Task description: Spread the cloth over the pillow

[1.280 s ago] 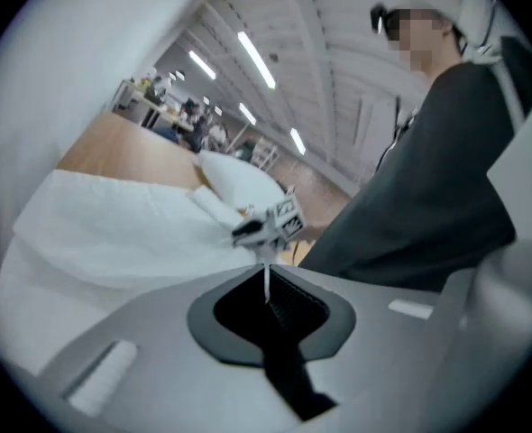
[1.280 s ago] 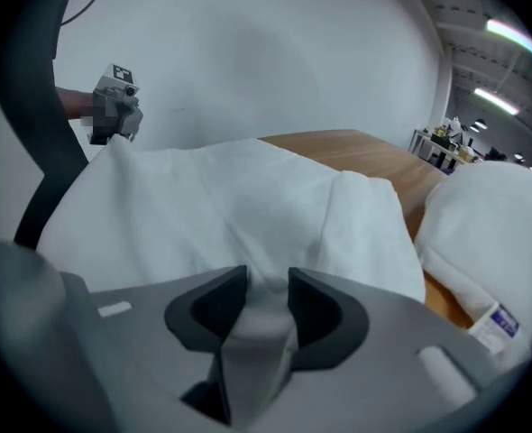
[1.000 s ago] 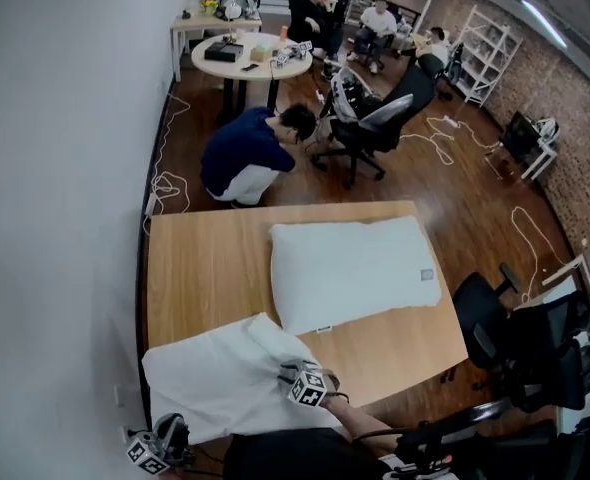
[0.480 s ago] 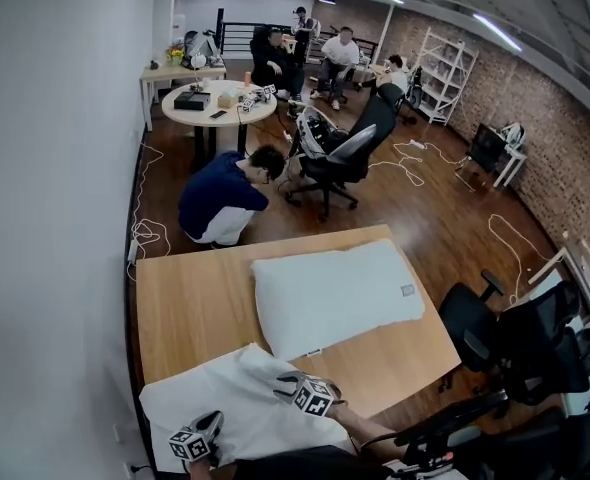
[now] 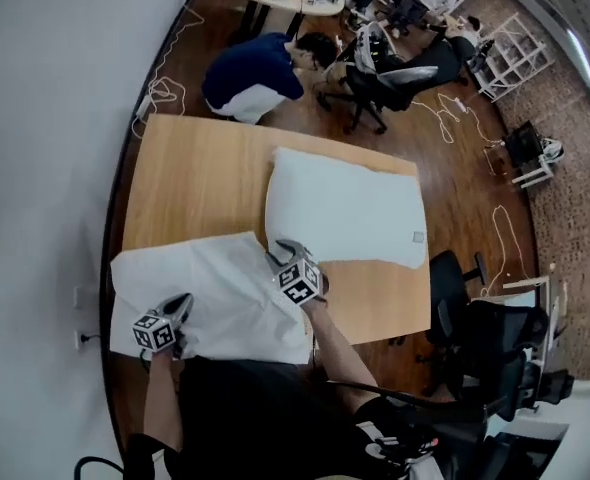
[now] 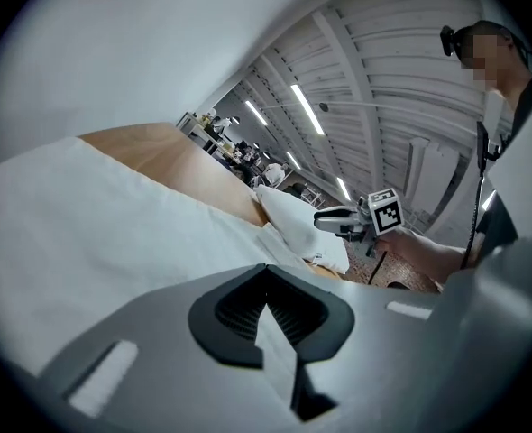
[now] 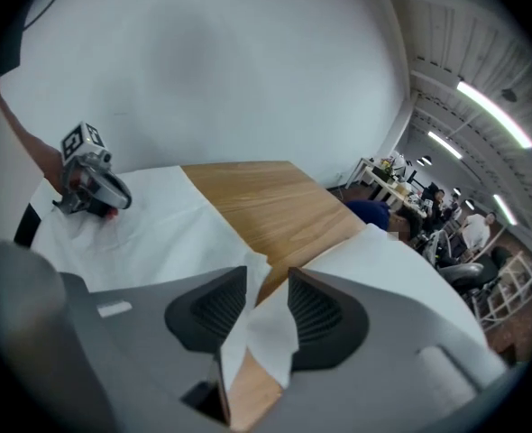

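A white pillow (image 5: 347, 213) lies on the far right part of the wooden table (image 5: 190, 183). The white cloth (image 5: 215, 293) lies crumpled on the near left part, its corner reaching the pillow's near edge. My left gripper (image 5: 178, 306) is at the cloth's near left side, and its jaws (image 6: 268, 312) are shut on a fold of cloth (image 6: 113, 215). My right gripper (image 5: 280, 252) holds the cloth's far right corner beside the pillow. In the right gripper view that gripper (image 7: 266, 305) pinches a bunched corner of cloth (image 7: 264, 332) between its pads.
A person in a dark top (image 5: 260, 73) crouches on the floor just beyond the table's far edge. Office chairs (image 5: 395, 78) and cables lie behind. A black chair (image 5: 475, 318) stands at the table's right side. A white wall (image 5: 45, 118) runs along the left.
The head view has swung further down. My left gripper has come in from the table's near left corner onto the cloth. My right gripper stays at the cloth's corner by the pillow.
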Demonstrator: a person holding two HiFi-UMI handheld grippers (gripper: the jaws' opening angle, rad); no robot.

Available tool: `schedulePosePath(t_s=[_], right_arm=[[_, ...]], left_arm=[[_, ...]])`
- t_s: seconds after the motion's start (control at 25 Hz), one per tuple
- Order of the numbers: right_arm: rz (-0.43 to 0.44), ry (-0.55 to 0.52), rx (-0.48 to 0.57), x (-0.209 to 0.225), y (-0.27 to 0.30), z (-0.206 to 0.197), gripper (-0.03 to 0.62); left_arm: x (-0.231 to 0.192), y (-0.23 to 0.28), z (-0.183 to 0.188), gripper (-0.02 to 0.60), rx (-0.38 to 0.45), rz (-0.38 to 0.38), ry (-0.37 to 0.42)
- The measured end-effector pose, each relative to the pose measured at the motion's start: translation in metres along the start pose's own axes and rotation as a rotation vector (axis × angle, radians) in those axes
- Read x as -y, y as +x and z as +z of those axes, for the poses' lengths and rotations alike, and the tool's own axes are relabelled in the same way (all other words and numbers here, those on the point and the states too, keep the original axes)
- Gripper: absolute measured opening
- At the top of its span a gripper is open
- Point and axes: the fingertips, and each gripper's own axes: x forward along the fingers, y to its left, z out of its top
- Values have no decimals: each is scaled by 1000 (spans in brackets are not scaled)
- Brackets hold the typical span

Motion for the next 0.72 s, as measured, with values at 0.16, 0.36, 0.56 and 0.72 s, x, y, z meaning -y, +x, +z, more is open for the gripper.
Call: schedulePosePath(t_s=[0.16, 0.36, 0.56, 0.72], right_arm=[[1, -111, -23, 17, 23, 29, 146], [191, -278, -236, -17, 78, 15, 146], [241, -316, -366, -27, 107, -20, 126], [220, -178, -310, -23, 73, 3, 2]], left_arm=[[-1, -3, 6, 0, 25, 3, -50], [3, -13, 9, 0, 74, 3, -92], [4, -1, -3, 0, 101, 1, -113], [9, -12, 10, 0, 111, -24, -119]])
